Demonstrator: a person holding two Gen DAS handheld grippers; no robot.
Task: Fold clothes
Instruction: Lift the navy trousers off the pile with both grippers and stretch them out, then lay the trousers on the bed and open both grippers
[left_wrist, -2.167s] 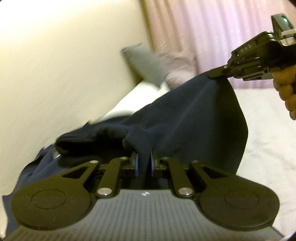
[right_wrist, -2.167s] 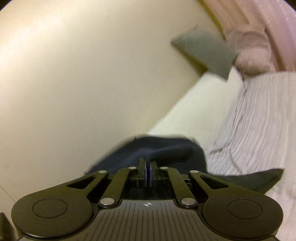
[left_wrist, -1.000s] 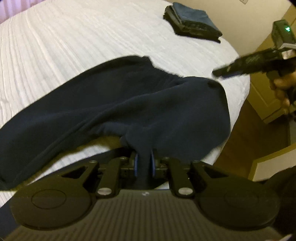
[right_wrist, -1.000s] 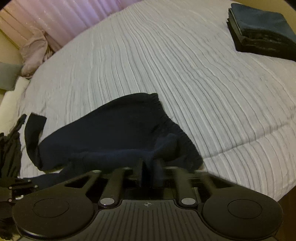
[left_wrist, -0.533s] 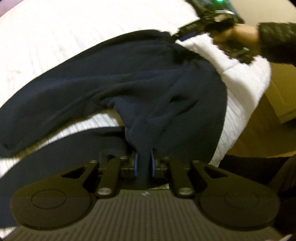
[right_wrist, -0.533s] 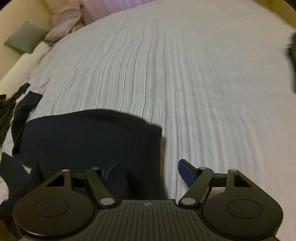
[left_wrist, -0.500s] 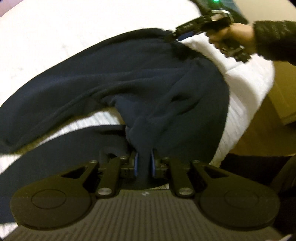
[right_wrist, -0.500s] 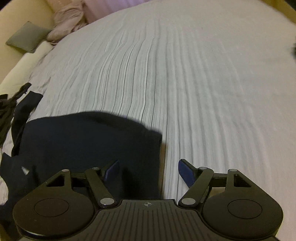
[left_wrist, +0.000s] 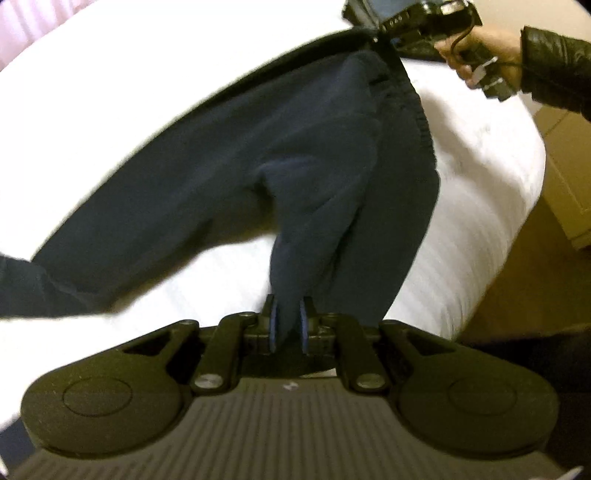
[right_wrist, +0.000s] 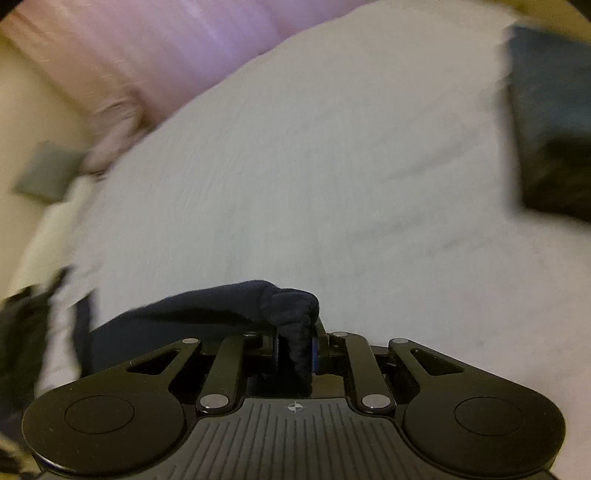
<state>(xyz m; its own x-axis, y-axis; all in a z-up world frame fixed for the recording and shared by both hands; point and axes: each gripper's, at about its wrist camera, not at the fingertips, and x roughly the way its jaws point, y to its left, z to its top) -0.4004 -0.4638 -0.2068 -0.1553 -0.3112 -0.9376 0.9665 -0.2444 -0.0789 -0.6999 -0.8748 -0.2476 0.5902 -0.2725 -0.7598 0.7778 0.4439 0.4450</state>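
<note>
Both claws are pinching the trousers over the bed.
Left claw (left_wrist: 287, 321) is clamping dark trousers (left_wrist: 295, 155); right claw (right_wrist: 294, 345), at one o'clock, is gripping the waistband, stretching them flat across the bed (left_wrist: 480, 206) for folding.

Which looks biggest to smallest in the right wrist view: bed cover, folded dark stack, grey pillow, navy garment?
1. Bed cover, fills most of the frame.
2. Folded dark stack and navy garment: similar apparent size; the garment is nearer and partly hidden, so unranked.
3. Grey pillow, smallest, far and blurred.

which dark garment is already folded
The folded stack at the bed's far right; the navy sweatpants lie spread, pinched by both grippers.
</note>
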